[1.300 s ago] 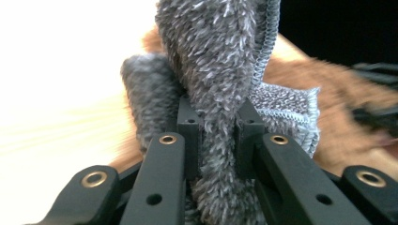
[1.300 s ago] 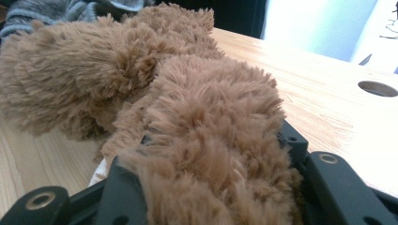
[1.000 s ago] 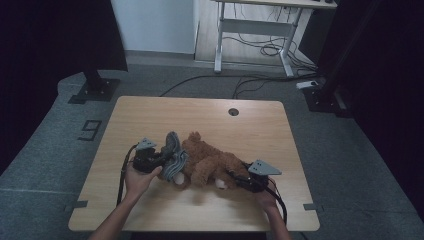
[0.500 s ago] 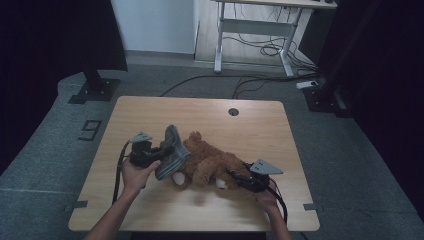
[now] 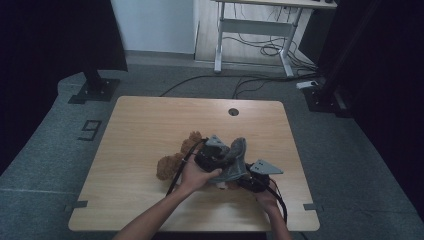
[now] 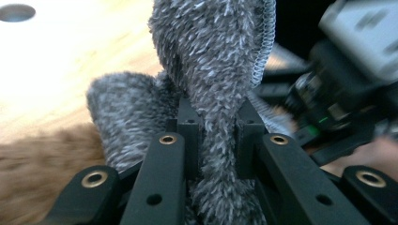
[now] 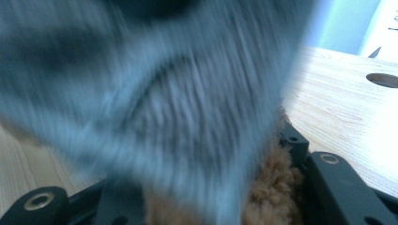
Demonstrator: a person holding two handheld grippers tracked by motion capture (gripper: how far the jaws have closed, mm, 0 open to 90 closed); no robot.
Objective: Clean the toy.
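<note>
Pinching a fold of the grey fuzzy cloth [image 6: 211,70] between closed jaws, the left gripper [image 5: 214,156] holds it up over the brown plush toy [image 5: 172,162] near the counter's [image 5: 150,120] front edge. Just beside it, the right gripper [image 5: 257,176] has its jaws closed on brown plush [image 7: 272,187], with blurred grey cloth draped across it.

Wooden table [image 5: 150,130]: light top with a round cable hole [image 5: 233,111] near its 12 o'clock edge. Grey floor mat carries a dark marking, apparently a "9" [image 5: 90,130], at 9 o'clock. White-framed desk [image 5: 252,30] with loose cables [image 5: 260,47] stands beyond, at 12 o'clock.
</note>
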